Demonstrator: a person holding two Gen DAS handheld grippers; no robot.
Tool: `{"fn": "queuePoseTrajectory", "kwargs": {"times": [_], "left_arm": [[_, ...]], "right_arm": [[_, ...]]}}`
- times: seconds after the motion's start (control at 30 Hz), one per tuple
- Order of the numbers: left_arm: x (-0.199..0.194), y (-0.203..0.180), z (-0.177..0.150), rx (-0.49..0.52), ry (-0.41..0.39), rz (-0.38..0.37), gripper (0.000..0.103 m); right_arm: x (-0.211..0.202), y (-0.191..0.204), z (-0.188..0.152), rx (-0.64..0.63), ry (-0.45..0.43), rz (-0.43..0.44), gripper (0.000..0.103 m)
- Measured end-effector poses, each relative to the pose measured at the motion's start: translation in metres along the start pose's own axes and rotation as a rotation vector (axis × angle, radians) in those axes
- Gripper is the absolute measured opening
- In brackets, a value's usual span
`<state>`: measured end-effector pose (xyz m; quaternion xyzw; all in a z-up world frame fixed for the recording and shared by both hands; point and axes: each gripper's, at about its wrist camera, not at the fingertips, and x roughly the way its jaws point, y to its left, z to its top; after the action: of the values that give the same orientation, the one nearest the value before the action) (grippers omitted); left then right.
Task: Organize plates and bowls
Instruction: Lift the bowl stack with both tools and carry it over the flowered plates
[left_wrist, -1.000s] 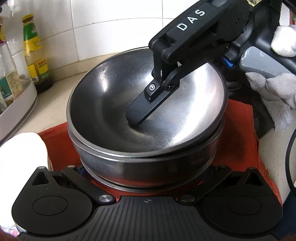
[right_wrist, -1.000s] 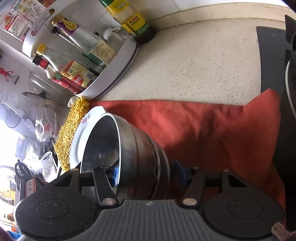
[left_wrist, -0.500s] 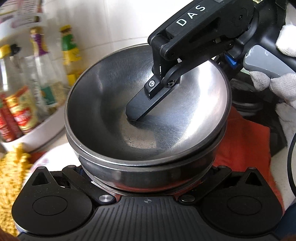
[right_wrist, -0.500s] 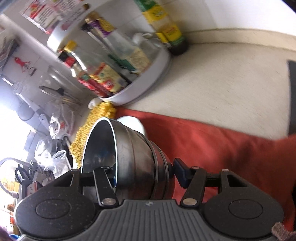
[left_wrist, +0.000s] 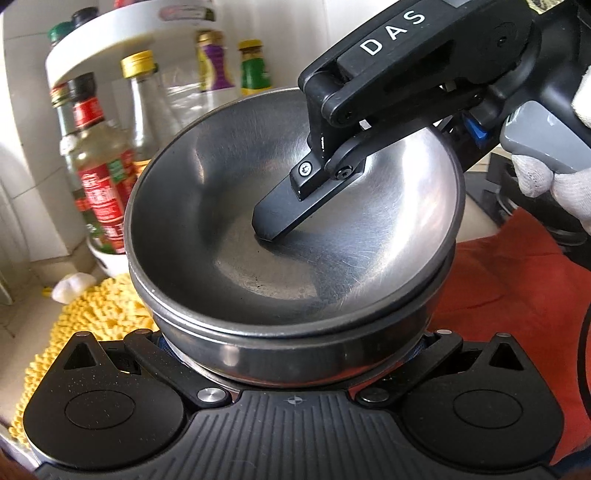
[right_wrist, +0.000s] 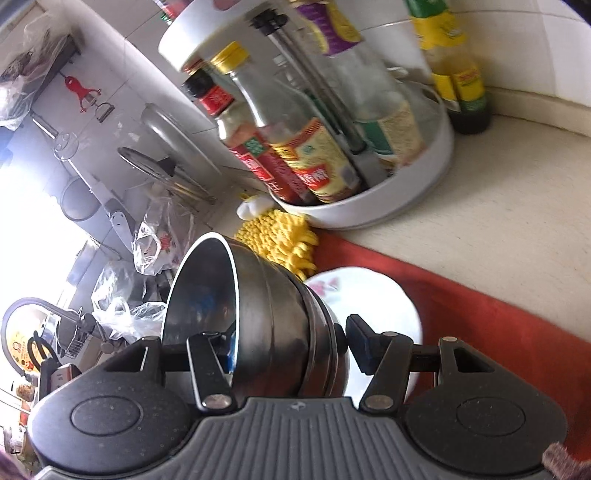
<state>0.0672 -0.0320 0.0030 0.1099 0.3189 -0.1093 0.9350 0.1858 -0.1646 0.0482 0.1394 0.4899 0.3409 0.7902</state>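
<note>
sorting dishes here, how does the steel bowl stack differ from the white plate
The steel bowl stack is deep, bare metal, several nested, clamped at its wall by the right hand-held gripper and tipped on its side. The white plate is shallow, flower-printed and single, below the stack over the red cloth. Both are round.

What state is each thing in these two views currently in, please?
Stacked steel bowls: nested, lifted, tilted, empty inside.
Right gripper: shut on the stacked steel bowls, one finger inside, one outside the wall.
Left gripper: fingers flank the stack's base; grip unclear.
Floral white plate: flat on the red cloth.
Yellow chenille mat: lying beside the cloth.
Sauce bottles: capped, upright in the white rack.
</note>
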Motion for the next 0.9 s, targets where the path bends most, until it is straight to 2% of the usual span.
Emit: {"fn": "queuePoseTrajectory", "kwargs": {"times": [0.17, 0.3, 0.5, 0.8, 0.9], "left_arm": [[-0.003, 0.01, -0.01, -0.037, 0.011, -0.009, 0.103], [0.019, 0.017, -0.009, -0.054, 0.056, -0.03, 0.103], [0.029, 0.015, -0.017, -0.069, 0.1, -0.05, 0.103], [0.032, 0.025, -0.015, -0.082, 0.147, -0.06, 0.103], [0.033, 0.034, -0.015, -0.078, 0.178, -0.05, 0.103]], "right_arm": [[0.014, 0.01, 0.005, -0.014, -0.003, -0.013, 0.052], [0.028, 0.004, 0.001, 0.0, 0.013, -0.032, 0.052], [0.044, -0.01, -0.006, 0.036, 0.044, -0.04, 0.052], [0.051, -0.012, -0.01, 0.021, 0.033, -0.045, 0.051], [0.052, -0.011, -0.012, 0.016, 0.042, -0.042, 0.047]]}}
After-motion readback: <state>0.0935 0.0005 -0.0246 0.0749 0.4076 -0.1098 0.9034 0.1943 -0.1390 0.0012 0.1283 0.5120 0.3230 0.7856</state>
